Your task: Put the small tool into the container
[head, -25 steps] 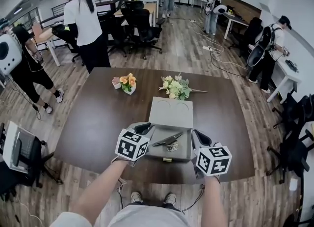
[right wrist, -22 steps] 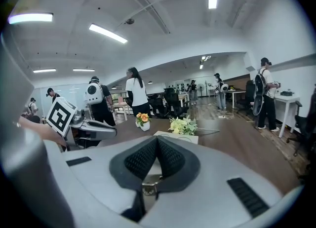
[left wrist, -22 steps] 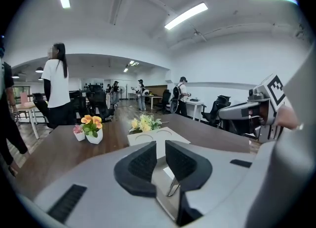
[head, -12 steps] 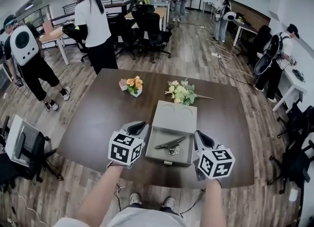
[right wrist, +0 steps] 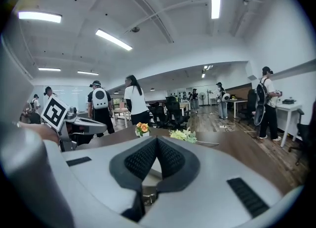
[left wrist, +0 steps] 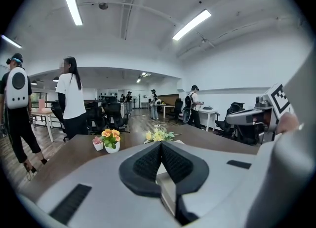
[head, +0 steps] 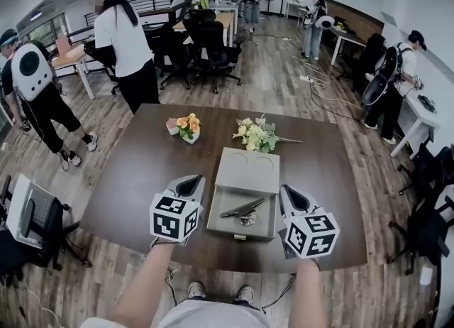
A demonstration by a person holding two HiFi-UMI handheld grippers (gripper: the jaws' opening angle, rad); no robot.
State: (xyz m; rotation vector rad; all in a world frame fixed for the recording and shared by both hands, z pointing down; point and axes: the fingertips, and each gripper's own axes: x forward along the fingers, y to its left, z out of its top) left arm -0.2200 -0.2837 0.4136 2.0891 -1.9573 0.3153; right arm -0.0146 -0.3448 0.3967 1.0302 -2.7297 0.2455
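Observation:
A grey box (head: 221,221) stands open on the dark brown table (head: 142,170), its lid (head: 248,169) laid back flat behind it. Inside lies the small dark tool (head: 241,210), set diagonally, with a small shiny piece beside it. My left gripper (head: 192,180) sits just left of the box, jaws shut with nothing between them; in the left gripper view (left wrist: 161,145) the pads meet. My right gripper (head: 285,191) is just right of the box, also shut and empty, and in the right gripper view (right wrist: 157,141) its pads touch.
A small pot of orange flowers (head: 186,126) and a bunch of pale flowers (head: 257,133) lie on the far half of the table. A person in a white shirt (head: 120,32) stands beyond the far left corner, with office chairs (head: 209,39) behind.
My left gripper has drawn back from the box's left front corner to beside it, and its jaws have come together. The tool has stayed in the box. The right gripper has hardly moved.

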